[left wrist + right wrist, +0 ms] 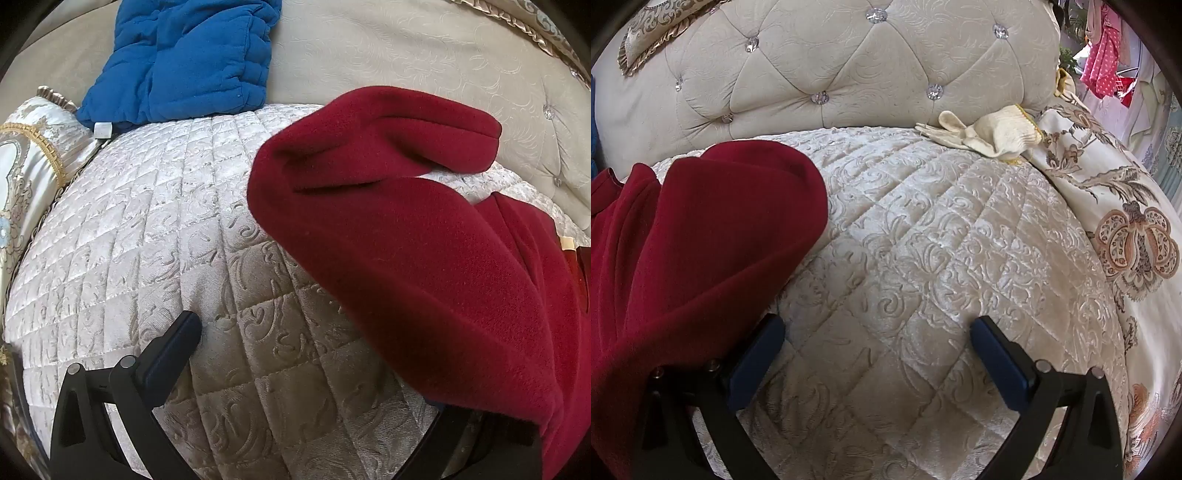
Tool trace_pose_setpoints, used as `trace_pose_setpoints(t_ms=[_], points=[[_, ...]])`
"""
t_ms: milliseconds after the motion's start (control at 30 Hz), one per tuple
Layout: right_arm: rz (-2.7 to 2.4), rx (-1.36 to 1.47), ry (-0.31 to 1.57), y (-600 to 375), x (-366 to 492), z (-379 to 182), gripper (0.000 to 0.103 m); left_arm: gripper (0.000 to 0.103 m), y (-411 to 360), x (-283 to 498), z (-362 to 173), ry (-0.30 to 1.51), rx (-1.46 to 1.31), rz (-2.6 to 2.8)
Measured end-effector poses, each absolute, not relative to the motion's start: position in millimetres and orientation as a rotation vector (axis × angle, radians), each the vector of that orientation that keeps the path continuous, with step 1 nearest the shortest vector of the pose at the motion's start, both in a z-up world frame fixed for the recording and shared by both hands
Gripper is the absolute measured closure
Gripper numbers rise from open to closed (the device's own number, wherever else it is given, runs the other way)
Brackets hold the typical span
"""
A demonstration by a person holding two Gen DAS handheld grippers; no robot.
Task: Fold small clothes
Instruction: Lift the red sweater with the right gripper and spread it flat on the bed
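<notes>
Red fleece garment [424, 240] drapes beside both low-held, forward-pointing hand-held grippers, right [879, 332] spread wide, left [314, 369] seemingly spread.

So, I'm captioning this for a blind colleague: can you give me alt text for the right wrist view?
The open right gripper hovers over a quilted cream cushion, with a dark red garment draped over its left finger. Pale work gloves lie by the tufted backrest, beside a floral pillow.

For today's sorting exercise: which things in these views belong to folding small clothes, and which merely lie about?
Belonging: red garment; left gripper and right gripper, both open.

Lying about: blue padded item; cream gloves; floral cushion; patterned pillow.
</notes>
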State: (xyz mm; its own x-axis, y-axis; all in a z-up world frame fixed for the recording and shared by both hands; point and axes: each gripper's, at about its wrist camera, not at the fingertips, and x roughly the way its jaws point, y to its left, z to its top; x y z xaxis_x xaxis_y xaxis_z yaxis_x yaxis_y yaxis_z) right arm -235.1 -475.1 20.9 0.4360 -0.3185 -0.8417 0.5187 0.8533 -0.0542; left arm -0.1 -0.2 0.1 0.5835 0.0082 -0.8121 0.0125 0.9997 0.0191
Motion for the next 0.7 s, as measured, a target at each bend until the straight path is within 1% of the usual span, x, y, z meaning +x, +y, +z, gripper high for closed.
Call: trace_pose_setpoints(t_ms=[700], points=[[-0.526, 0.224, 0.991, -474.9, -236.4, 20.1, 0.0, 0.017, 0.0, 0.0, 0.0, 0.95, 0.016, -0.006]])
